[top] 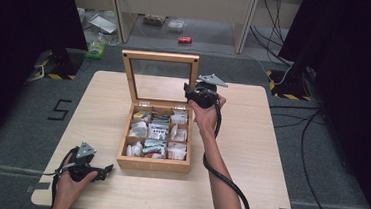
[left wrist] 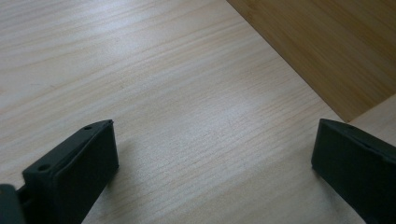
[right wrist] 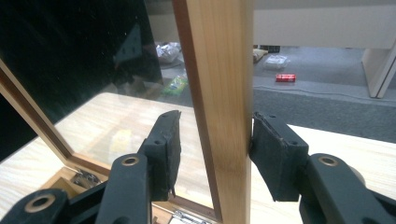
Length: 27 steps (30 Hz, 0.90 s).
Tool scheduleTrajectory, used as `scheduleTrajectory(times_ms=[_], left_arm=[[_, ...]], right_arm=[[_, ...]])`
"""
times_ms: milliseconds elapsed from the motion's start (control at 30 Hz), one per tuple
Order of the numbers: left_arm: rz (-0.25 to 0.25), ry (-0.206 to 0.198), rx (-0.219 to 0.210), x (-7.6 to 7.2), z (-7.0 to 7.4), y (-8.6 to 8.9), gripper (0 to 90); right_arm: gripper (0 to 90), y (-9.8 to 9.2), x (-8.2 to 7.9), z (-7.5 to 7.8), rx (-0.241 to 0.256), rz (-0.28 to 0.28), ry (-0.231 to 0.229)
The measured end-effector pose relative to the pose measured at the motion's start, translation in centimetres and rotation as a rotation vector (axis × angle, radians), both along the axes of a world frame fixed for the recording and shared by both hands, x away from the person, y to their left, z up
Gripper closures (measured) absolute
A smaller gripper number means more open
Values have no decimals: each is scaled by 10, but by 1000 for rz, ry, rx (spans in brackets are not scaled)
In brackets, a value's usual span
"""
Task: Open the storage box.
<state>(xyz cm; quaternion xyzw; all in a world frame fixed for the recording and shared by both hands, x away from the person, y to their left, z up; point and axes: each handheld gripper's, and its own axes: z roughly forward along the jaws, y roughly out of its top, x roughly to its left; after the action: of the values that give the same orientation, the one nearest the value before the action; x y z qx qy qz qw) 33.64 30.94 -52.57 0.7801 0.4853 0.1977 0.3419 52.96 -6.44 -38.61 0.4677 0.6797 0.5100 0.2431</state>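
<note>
Wood and glass make up the lid (top: 160,57) of the box (top: 153,163), which stands upright and open at the middle of the desk (top: 269,156). The right tool (top: 200,93) is held at the lid's right edge, and in the right gripper view its two black jaws are seen astride the wooden frame (right wrist: 219,93): the right jaw is pressed against the frame's outer side, while a narrow gap is left between the left jaw and the glass pane (right wrist: 116,93), so the frame is bracketed rather than firmly clamped. The right hand (top: 205,115) is seen just behind that tool, above the box's right rear corner.

Small packets (top: 157,132) are sorted into the box's compartments, and two metal hinges (top: 144,103) are seen at the foot of the lid.

The left tool (top: 99,172) is rested low on the desk near its front left corner, well apart from the box, and is gripped by the left hand (top: 72,176). Its jaws are spread wide over bare desk in the left gripper view, with nothing between them, and a corner of the box's side wall (left wrist: 327,46) is seen ahead of them.
</note>
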Motion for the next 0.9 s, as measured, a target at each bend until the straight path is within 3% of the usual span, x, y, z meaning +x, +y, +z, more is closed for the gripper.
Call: scheduleTrajectory(times_ms=[133, 533, 900], left_arm=[[-1, 1, -1, 0, 0, 0, 0], [0, 1, -1, 0, 0, 0, 0], [-1, 1, -1, 0, 0, 0, 0]], right_arm=[[531, -1, 0, 0, -22, -3, -1], [529, -4, -5, 1, -17, 10, 7], [515, -8, -21, 5, -20, 57, 31]])
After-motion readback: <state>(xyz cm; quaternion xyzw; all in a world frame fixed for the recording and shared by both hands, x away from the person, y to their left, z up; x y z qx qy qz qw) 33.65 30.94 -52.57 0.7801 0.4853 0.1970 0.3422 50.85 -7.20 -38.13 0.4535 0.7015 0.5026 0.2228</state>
